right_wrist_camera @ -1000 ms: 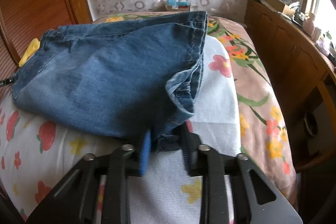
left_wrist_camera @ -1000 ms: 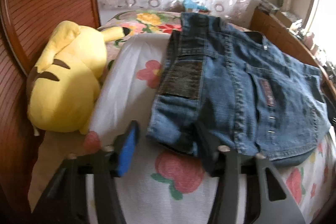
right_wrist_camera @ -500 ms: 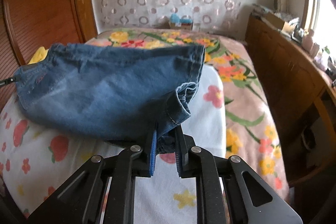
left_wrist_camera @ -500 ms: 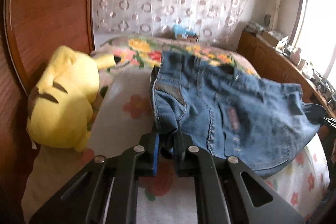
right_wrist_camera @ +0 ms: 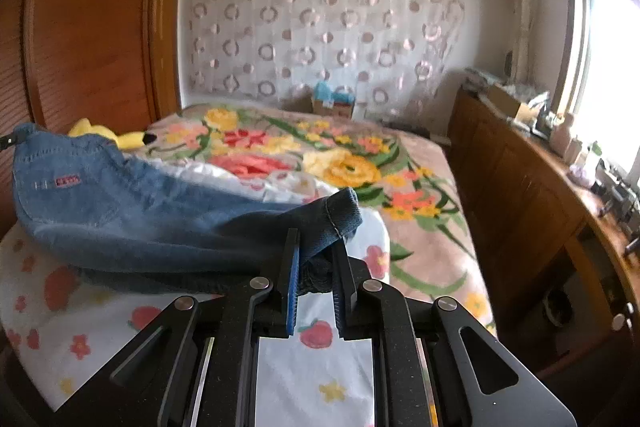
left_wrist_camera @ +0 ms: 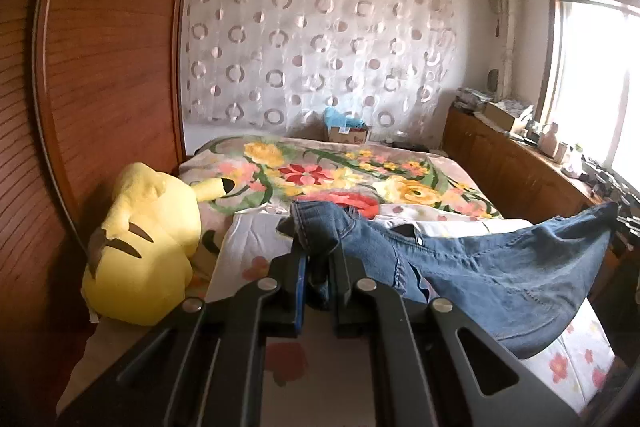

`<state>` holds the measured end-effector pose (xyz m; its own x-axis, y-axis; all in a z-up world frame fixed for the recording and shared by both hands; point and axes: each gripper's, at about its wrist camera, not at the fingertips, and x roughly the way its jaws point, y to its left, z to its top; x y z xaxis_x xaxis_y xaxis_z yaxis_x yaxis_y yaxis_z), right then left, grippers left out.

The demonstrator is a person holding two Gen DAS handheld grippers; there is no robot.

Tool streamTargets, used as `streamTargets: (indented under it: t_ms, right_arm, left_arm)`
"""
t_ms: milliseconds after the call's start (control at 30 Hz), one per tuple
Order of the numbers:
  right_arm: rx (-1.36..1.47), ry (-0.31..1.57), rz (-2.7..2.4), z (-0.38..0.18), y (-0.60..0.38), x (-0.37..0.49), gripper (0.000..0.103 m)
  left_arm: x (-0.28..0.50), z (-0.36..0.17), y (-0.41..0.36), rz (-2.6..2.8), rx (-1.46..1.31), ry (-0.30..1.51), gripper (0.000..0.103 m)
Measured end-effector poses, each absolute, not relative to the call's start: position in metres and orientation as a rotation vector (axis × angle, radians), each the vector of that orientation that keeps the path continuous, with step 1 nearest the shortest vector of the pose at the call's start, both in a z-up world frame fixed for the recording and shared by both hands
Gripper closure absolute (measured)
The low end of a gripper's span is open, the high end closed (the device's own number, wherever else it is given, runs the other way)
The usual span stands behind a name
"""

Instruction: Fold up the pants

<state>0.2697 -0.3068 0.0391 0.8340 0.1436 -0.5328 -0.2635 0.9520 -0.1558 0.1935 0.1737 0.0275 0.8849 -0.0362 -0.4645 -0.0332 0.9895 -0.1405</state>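
Observation:
The blue denim shorts (left_wrist_camera: 500, 267) hang stretched in the air above the bed between my two grippers. My left gripper (left_wrist_camera: 318, 255) is shut on one corner of the shorts, at centre bottom of the left wrist view. My right gripper (right_wrist_camera: 316, 247) is shut on the opposite hemmed corner of the shorts (right_wrist_camera: 132, 211). The fabric sags in the middle and its lower edge hangs close above the white fruit-print sheet (right_wrist_camera: 316, 379). The far end of the shorts rises to the right edge in the left wrist view.
A big yellow plush toy (left_wrist_camera: 144, 247) lies at the bed's left side against the wooden wardrobe (left_wrist_camera: 100, 67). A floral blanket (right_wrist_camera: 360, 163) covers the far bed. A wooden counter (right_wrist_camera: 532, 195) with clutter runs along the right. A small box (left_wrist_camera: 348, 133) stands by the curtain.
Both grippers closed on the shorts' corners and lifted them off the bed. The shorts now hang stretched between them instead of lying flat.

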Motion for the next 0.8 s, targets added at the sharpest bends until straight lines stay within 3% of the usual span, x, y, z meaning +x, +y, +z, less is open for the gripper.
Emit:
streamTargets:
  t_ms: [400, 800]
  right_arm:
    - [-0.221, 0.571, 0.218, 0.028, -0.322, 0.175, 0.092]
    - [-0.098, 0.695, 0.223, -0.037, -0.33, 0.132, 0.091]
  left_arm:
    - [0.088, 0.005, 0.178, -0.044, -0.173, 0.525, 0.097]
    - [0.055, -0.05, 0.16, -0.033, -0.124, 0.688, 0.089]
